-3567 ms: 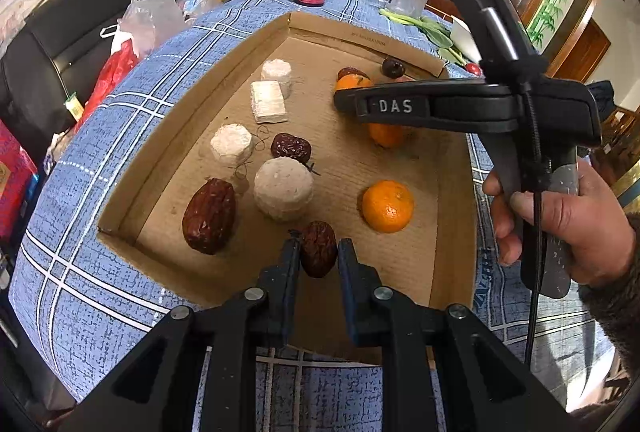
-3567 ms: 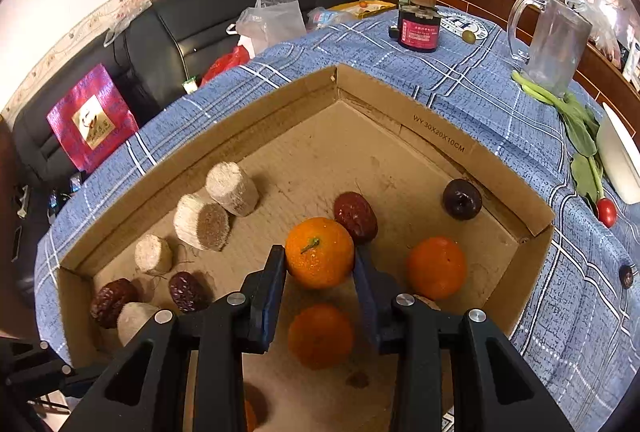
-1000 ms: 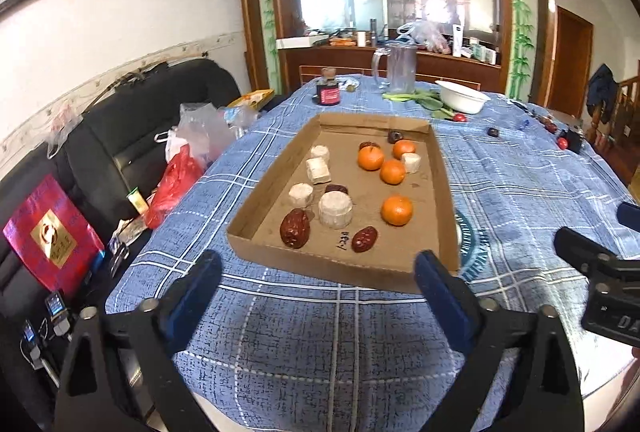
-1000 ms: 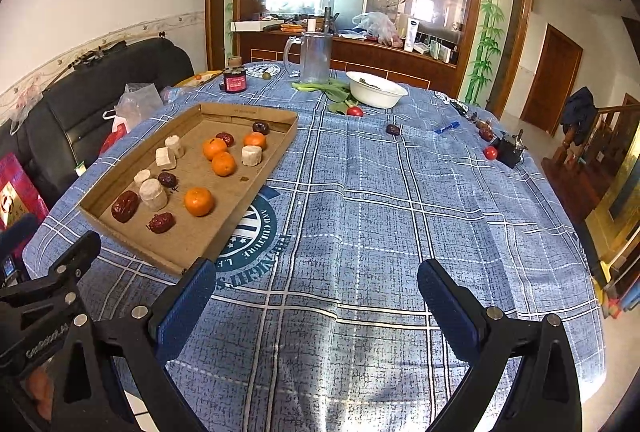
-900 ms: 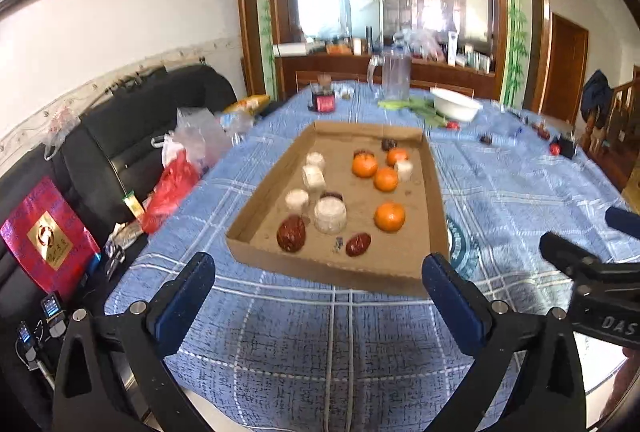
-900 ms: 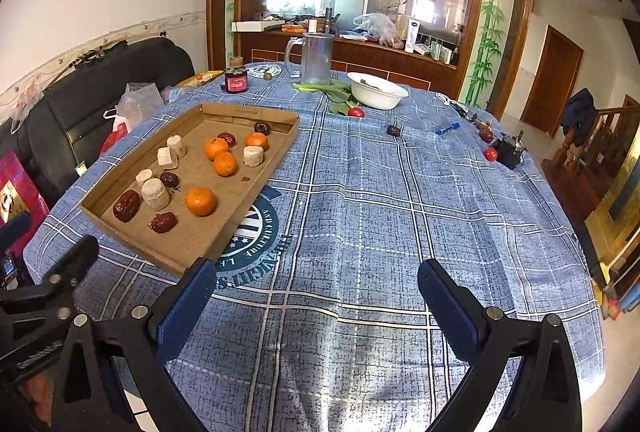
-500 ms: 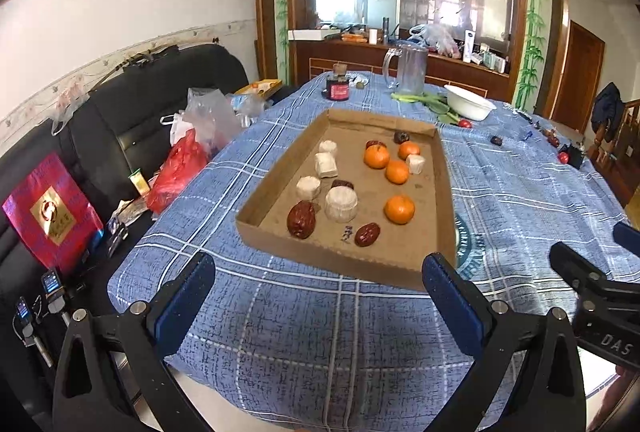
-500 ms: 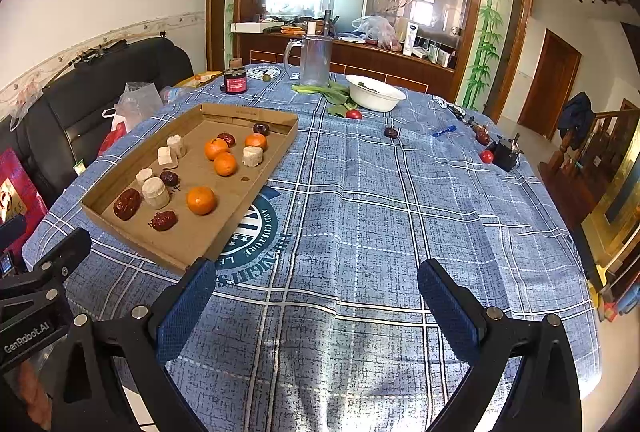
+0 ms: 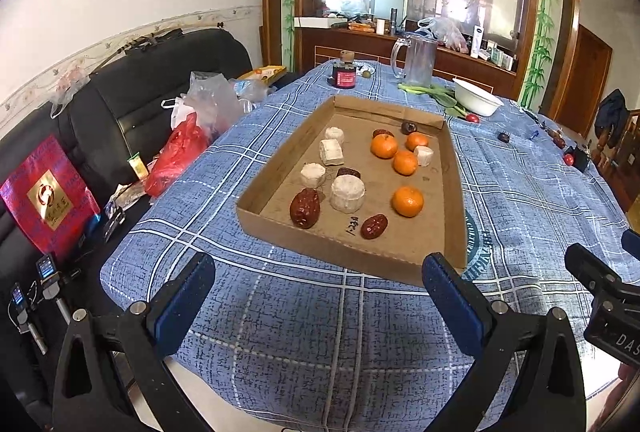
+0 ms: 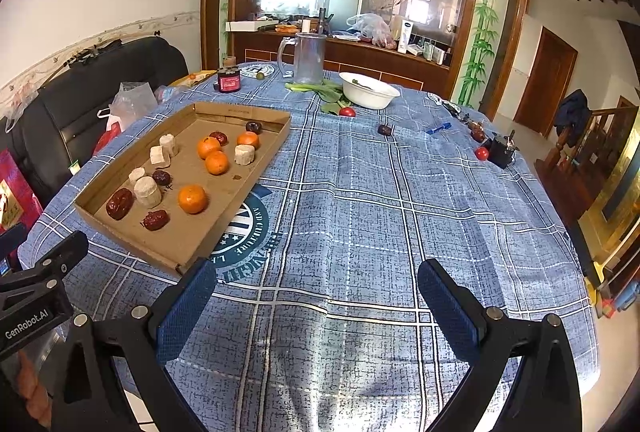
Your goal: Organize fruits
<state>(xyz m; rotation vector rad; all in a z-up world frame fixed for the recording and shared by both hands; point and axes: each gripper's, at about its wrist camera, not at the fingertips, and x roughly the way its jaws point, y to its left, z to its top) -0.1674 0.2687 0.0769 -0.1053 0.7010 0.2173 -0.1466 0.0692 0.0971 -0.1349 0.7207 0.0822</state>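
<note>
Shallow cardboard tray (image 9: 454,192) on the checked blue cloth; inside it, round glossy oranges (image 9: 407,201) and wrinkled dates (image 9: 305,208); left gripper (image 9: 316,306) and right gripper (image 10: 316,298) both splayed wide, empty.

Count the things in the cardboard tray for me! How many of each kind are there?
Oranges: 4
White chunks: 5
Dark dried fruits: 5
Total: 14
</note>
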